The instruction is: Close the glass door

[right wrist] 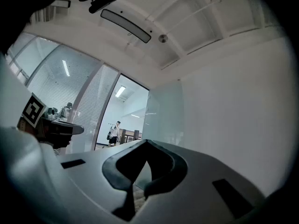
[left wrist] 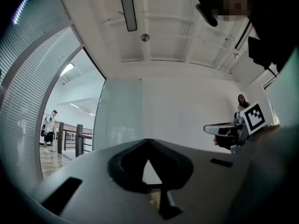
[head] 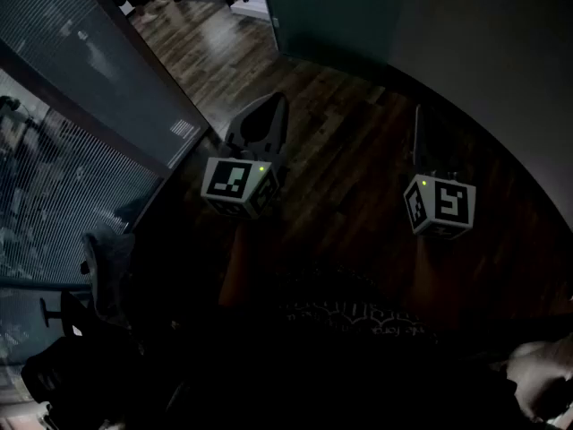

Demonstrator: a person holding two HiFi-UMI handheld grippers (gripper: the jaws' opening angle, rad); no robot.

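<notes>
The glass door (left wrist: 119,118) is a frosted panel standing open, swung back close to the white wall. It also shows in the right gripper view as the pale glass door (right wrist: 163,113), and in the head view as a teal glass door (head: 327,12) at the top. The open doorway (left wrist: 70,120) lies to its left. My left gripper (head: 271,104) and right gripper (head: 417,113) hang side by side above the dark wood floor, well short of the door. Both point towards it with jaws together and nothing between them. Seen along its own jaws, the left gripper (left wrist: 148,141) is shut, and so is the right gripper (right wrist: 147,142).
A glass wall with blinds (head: 63,177) runs along the left up to the doorway. A person (left wrist: 48,127) walks in the corridor beyond, near a railing (left wrist: 70,139). An office chair (head: 100,271) stands at my lower left. The white wall (head: 501,43) is on the right.
</notes>
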